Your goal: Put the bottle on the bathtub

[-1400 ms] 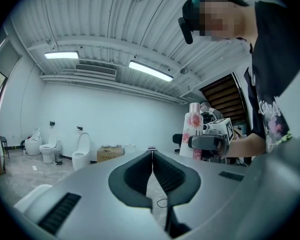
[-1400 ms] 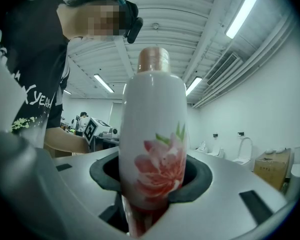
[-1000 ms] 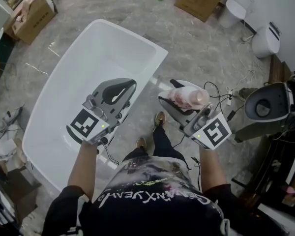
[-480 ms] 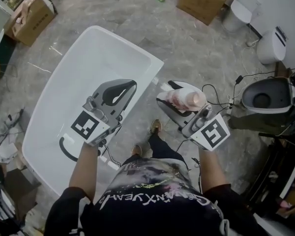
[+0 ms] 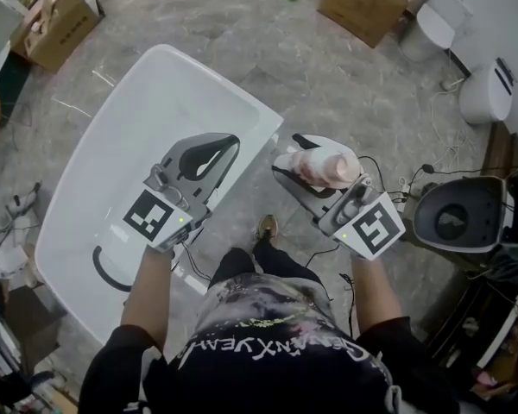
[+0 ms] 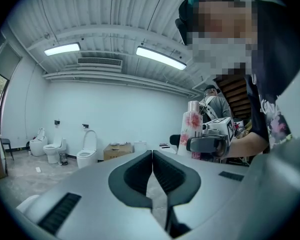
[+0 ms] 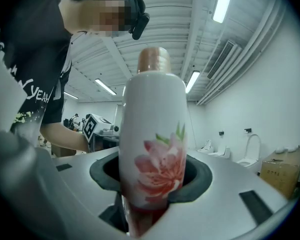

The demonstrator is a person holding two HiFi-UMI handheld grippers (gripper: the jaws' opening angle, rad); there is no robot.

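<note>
A white bottle [image 5: 321,167] with a pink flower print and a pinkish cap stands upright in my right gripper [image 5: 304,172], which is shut on its lower body. The same bottle [image 7: 152,149] fills the right gripper view and the bottle [image 6: 192,129] shows at the right of the left gripper view. My left gripper [image 5: 214,153] is shut and holds nothing; it hovers over the right rim of the white bathtub [image 5: 112,171]. The right gripper is over the floor, just right of the tub's near corner.
The tub lies diagonally on a grey stone floor. Cardboard boxes [image 5: 369,0] stand at the top, another box [image 5: 59,20] at top left. White toilets [image 5: 485,93] line the right wall, with a dark-bowled one [image 5: 462,216] near my right. Cables run across the floor.
The view has shifted as the person steps forward; both grippers keep their pose, and the bottle stays held in the right gripper, slightly nearer the tub's corner.
</note>
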